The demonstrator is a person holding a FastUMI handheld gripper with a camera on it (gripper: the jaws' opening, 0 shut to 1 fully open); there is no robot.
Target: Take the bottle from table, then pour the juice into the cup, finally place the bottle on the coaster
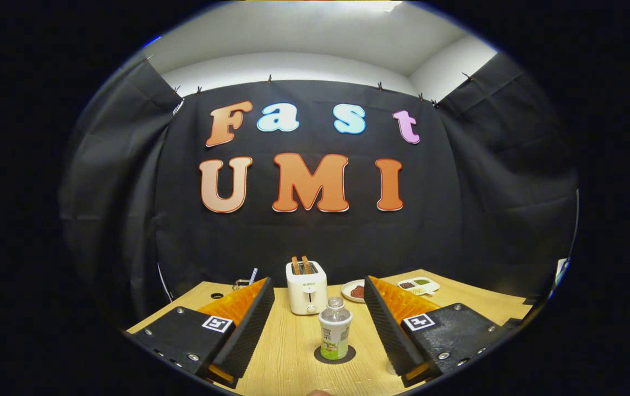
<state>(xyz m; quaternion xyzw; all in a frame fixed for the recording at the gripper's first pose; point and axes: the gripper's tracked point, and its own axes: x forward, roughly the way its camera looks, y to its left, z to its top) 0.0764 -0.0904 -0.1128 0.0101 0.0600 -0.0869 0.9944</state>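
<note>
1. My jaws stand released, wide apart, touching nothing; the gripper [315, 335] hangs over the worktop [287, 352].
2. Bottle [335, 335] upright on coaster [348, 357], between the fingers; toaster [306, 287] beyond.

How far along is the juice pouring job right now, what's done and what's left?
It looks nearly finished: the bottle stands upright on the dark round coaster, cap off. The gripper is open, its fingers apart on either side of the bottle and touching nothing, so nothing is in hand. Whether juice reached the cup cannot be told; a cup with a straw shows only partly behind the left finger. What's left is probably just backing away.
</note>
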